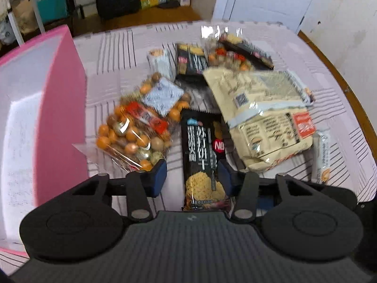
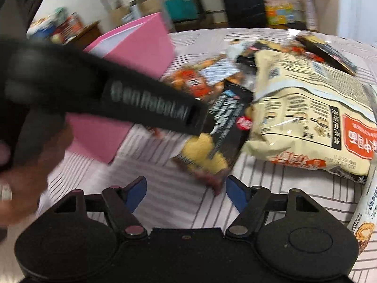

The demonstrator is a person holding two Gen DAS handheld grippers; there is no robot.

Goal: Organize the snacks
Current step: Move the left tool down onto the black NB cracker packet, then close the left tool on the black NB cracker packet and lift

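A long black cracker pack [image 1: 202,155] [image 2: 226,122] lies lengthwise on the striped cloth. My left gripper [image 1: 192,176] straddles its near half. The right pad [image 1: 226,176] is at the pack's edge, while the left pad [image 1: 159,176] stands a little apart from it. Left of the pack is a clear bag of orange and brown balls [image 1: 134,129] [image 2: 195,80]. A large cream bag [image 1: 264,118] [image 2: 306,118] overlaps the pack's right side. My right gripper [image 2: 186,189] is open just short of the pack's near end, holding nothing.
A pink box [image 1: 59,108] [image 2: 141,47] stands open at the left. More black packs [image 1: 190,61], a small white packet [image 1: 159,61] and a white bar [image 1: 321,155] [image 2: 365,212] lie around. The left gripper's black handle [image 2: 146,99] crosses the right wrist view. The table's wooden edge [image 1: 341,77] curves at the right.
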